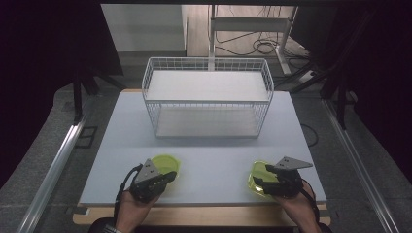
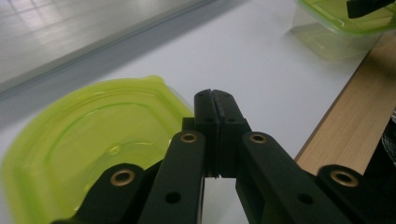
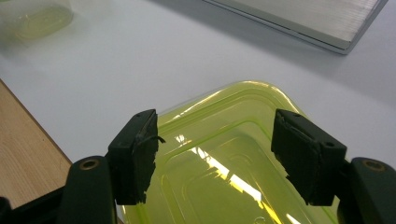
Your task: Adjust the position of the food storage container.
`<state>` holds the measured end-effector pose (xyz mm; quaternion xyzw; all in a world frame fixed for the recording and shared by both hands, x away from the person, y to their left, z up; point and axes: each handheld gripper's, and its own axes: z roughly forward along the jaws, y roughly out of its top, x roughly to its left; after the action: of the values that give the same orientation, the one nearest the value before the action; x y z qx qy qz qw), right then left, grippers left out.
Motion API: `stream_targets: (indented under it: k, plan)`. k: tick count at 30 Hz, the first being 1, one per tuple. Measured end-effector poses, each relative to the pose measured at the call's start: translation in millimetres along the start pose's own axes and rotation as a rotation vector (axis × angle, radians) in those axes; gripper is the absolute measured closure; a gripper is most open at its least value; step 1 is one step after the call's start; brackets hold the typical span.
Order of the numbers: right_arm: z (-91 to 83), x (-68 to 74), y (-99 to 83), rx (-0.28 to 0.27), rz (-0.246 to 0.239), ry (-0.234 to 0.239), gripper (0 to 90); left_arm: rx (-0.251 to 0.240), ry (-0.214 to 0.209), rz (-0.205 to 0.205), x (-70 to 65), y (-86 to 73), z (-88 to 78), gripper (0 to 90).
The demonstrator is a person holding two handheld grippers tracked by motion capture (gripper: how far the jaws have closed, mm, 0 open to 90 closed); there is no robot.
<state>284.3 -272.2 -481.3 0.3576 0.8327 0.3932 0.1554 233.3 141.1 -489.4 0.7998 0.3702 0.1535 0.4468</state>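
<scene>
Two clear plastic containers with yellow-green lids stand near the table's front edge. The left container (image 1: 165, 164) (image 2: 93, 135) lies just under and to the left of my left gripper (image 1: 167, 178) (image 2: 214, 97). That gripper's jaws are shut together, their tips out over the white tabletop past the lid's corner, with nothing seen between them. My right gripper (image 1: 260, 183) (image 3: 217, 126) is open and hovers over the right container (image 1: 258, 175) (image 3: 233, 158), one jaw on each side above its lid without touching it.
A white wire basket (image 1: 208, 97) with two solid white shelves stands at the middle back of the white table (image 1: 214, 145). A wooden strip (image 1: 204, 216) runs along the table's front edge. Metal rails flank the table on both sides.
</scene>
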Motion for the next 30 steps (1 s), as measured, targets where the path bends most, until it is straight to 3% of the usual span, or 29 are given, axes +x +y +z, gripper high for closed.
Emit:
stream_targets:
  k: [4, 8, 13, 15, 30]
  plan:
    - [0.2, 0.7, 0.1, -0.001, -0.005, -0.006, 31.9, 0.029, 0.022, 0.031, -7.5, 5.8, 15.2, 90.0]
    - [1.6, 1.4, -0.3, 0.006, -0.016, -0.011, 31.4, 0.036, 0.025, 0.022, -8.4, 8.8, 21.6, 90.0]
    - [-0.9, 2.6, 0.8, -0.008, -0.024, -0.030, 31.4, 0.062, 0.063, 0.005, -7.9, 12.4, 30.1, 90.0]
    - [-2.4, 2.8, 1.3, -0.014, -0.027, -0.036, 31.4, 0.081, 0.076, 0.004, -6.5, 12.2, 31.2, 90.0]
    - [-5.5, 0.2, 1.4, -0.014, -0.020, -0.058, 31.4, 0.081, 0.105, -0.047, 12.5, 9.2, 22.3, 90.0]
